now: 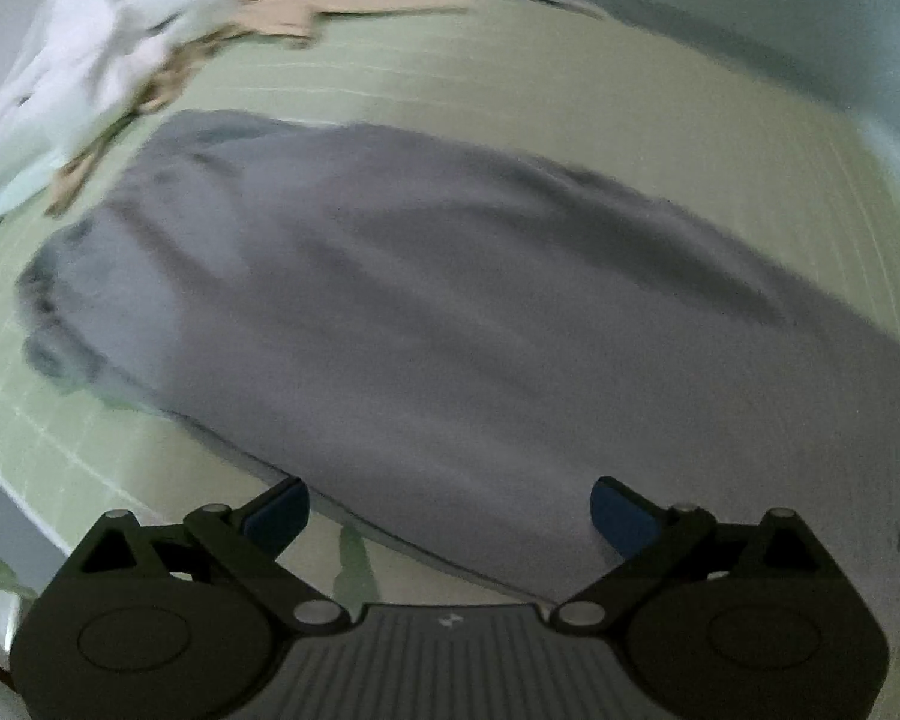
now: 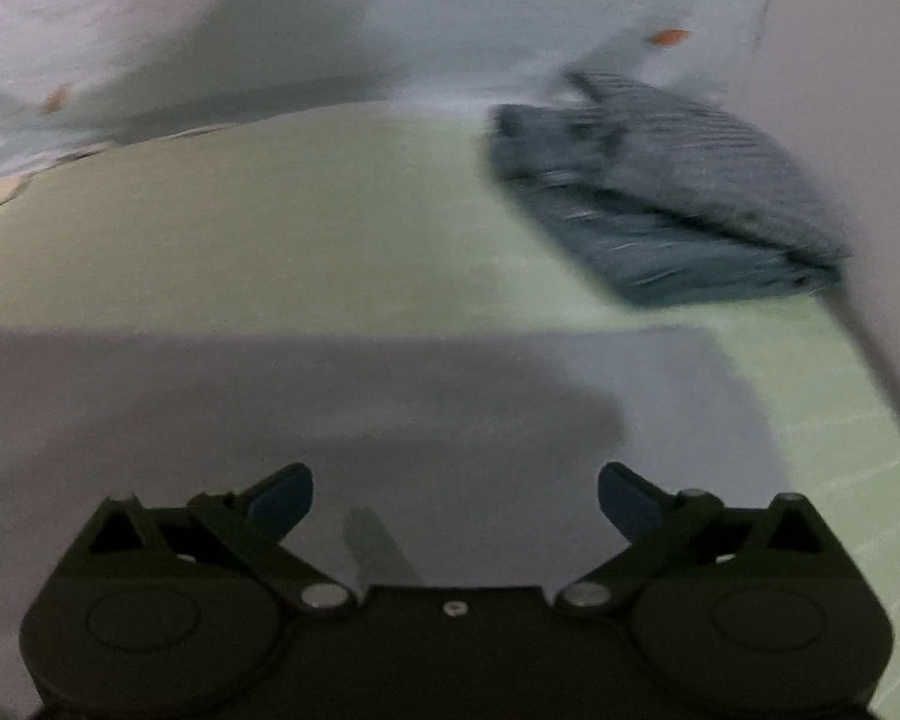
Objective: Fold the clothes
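Note:
A grey garment (image 1: 438, 312) lies spread flat on the pale green cutting mat (image 1: 510, 72). My left gripper (image 1: 450, 516) hangs over the garment's near edge, open, with nothing between its blue-padded fingers (image 1: 618, 513). The same grey garment (image 2: 270, 408) fills the lower half of the right wrist view, its far edge straight across the mat (image 2: 270, 222). Above that cloth my right gripper (image 2: 456, 501) stands open and empty. Both views are blurred.
A heap of white and tan clothes (image 1: 108, 54) lies at the mat's far left. A folded stack of blue-grey striped clothes (image 2: 666, 192) sits at the mat's far right. Light bedding (image 2: 390, 18) runs along the back, and a pale wall (image 2: 870, 150) rises at the right.

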Demonstrator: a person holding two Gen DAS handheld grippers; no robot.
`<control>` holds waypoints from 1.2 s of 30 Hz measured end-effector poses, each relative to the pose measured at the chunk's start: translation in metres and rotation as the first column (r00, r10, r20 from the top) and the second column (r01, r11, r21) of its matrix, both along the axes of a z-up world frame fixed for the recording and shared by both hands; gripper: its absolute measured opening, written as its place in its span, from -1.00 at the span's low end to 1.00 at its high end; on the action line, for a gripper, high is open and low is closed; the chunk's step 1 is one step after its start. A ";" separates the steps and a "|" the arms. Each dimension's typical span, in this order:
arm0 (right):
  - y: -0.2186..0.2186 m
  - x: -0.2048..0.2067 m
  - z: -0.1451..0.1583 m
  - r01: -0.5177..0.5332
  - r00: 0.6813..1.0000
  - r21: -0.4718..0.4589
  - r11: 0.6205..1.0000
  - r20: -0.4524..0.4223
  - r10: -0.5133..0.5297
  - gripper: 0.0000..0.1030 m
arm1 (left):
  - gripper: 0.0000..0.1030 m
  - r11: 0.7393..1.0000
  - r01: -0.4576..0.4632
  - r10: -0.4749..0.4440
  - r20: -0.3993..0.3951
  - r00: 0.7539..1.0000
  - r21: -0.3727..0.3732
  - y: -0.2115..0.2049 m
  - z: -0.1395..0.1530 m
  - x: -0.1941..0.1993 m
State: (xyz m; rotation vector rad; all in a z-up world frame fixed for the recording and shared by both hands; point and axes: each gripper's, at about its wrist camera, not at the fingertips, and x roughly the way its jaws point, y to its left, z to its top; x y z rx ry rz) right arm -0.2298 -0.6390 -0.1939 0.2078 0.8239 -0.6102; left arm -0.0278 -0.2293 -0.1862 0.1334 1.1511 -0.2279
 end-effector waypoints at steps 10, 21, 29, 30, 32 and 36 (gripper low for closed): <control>0.155 0.050 0.000 -0.060 0.998 0.128 0.990 0.015 0.059 1.00 | 0.93 0.966 -0.248 0.251 0.038 0.967 -0.071 0.151 0.007 0.066; 0.216 0.059 -0.013 0.251 0.963 0.035 0.967 0.096 -0.254 1.00 | 0.93 0.941 -0.252 0.254 -0.018 0.967 -0.225 0.212 -0.010 0.142; 0.235 0.057 -0.019 0.328 0.935 -0.025 0.944 0.152 -0.321 1.00 | 0.93 0.972 -0.167 0.167 -0.018 0.986 -0.167 0.191 -0.025 0.159; 0.237 0.056 -0.021 0.335 0.931 -0.031 0.942 0.161 -0.326 1.00 | 0.93 0.976 -0.156 0.157 -0.010 0.988 -0.154 0.188 -0.026 0.160; 0.242 0.054 -0.023 0.349 0.924 -0.045 0.936 0.181 -0.336 1.00 | 0.94 0.981 -0.144 0.145 -0.001 0.989 -0.133 0.184 -0.028 0.160; 0.248 0.051 -0.027 0.359 0.917 -0.066 0.931 0.208 -0.339 1.00 | 0.94 0.987 -0.128 0.130 0.016 0.991 -0.095 0.178 -0.031 0.157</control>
